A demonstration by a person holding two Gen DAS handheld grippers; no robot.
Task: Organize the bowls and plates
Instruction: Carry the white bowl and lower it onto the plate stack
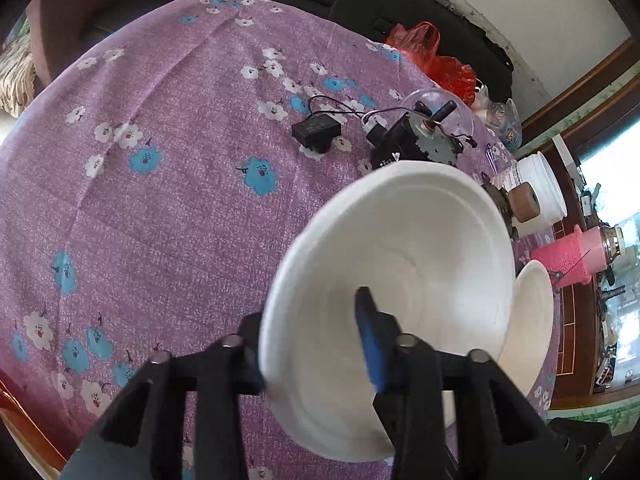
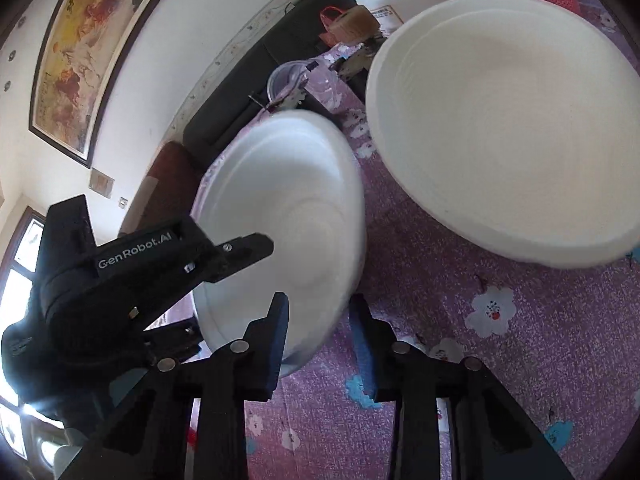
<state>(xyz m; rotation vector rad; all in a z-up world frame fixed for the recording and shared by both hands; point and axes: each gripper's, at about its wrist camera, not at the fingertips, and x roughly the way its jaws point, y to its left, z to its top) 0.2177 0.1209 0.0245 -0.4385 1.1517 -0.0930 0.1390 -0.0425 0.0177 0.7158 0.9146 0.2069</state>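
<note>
My left gripper [image 1: 312, 328] is shut on the rim of a white foam bowl [image 1: 400, 272], one finger inside and one outside, and holds it tilted above the purple flowered tablecloth [image 1: 160, 200]. The same bowl [image 2: 288, 208] shows in the right wrist view with the left gripper's black body [image 2: 120, 280] at its edge. A second white bowl [image 2: 500, 120] rests on the cloth at the right; its edge shows in the left wrist view [image 1: 532, 320]. My right gripper [image 2: 320, 320] is open and empty, its fingers either side of the held bowl's lower rim.
On the far table stand a black adapter [image 1: 316, 132], a black motor part [image 1: 408, 140], a clear lid, a red plastic bag [image 1: 436, 60], a white tub [image 1: 536, 188] and a pink basket [image 1: 568, 256]. A dark sofa lies beyond the table.
</note>
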